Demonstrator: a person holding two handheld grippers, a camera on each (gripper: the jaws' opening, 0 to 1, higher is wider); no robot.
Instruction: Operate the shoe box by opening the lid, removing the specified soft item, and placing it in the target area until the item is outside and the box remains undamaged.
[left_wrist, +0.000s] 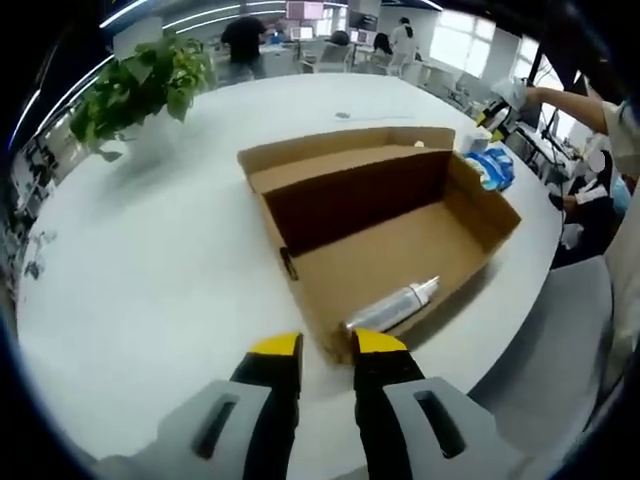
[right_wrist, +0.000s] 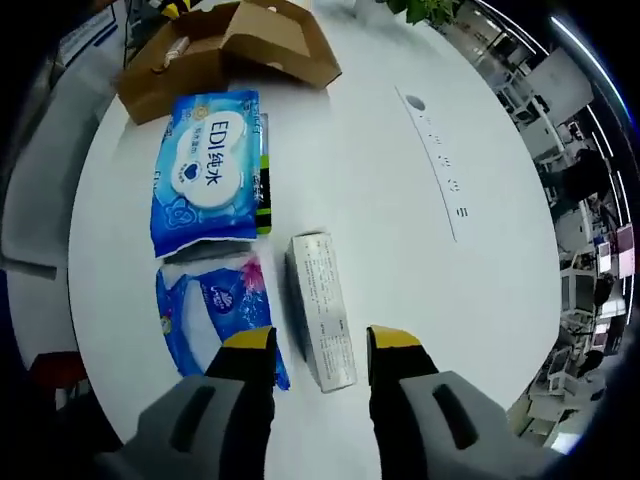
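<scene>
- While the box (left_wrist: 390, 230) sits open on the surface (left_wrist: 150, 270), a silver tube (left_wrist: 392, 306) lies inside — long axis slanting away, just ahead of the left gripper (left_wrist: 327, 346), the nearer one.
- Both grippers' jaws released, empty — right gripper (right_wrist: 322, 343) hovers over a blue wipes pack (right_wrist: 205, 170) and small carton (right_wrist: 322, 308).

My white tabletop (right_wrist: 380, 190) carries the open shoe box (left_wrist: 400, 235), two blue wipe packs (right_wrist: 208, 165), a small white carton (right_wrist: 322, 308) and a potted plant (left_wrist: 135, 90).
</scene>
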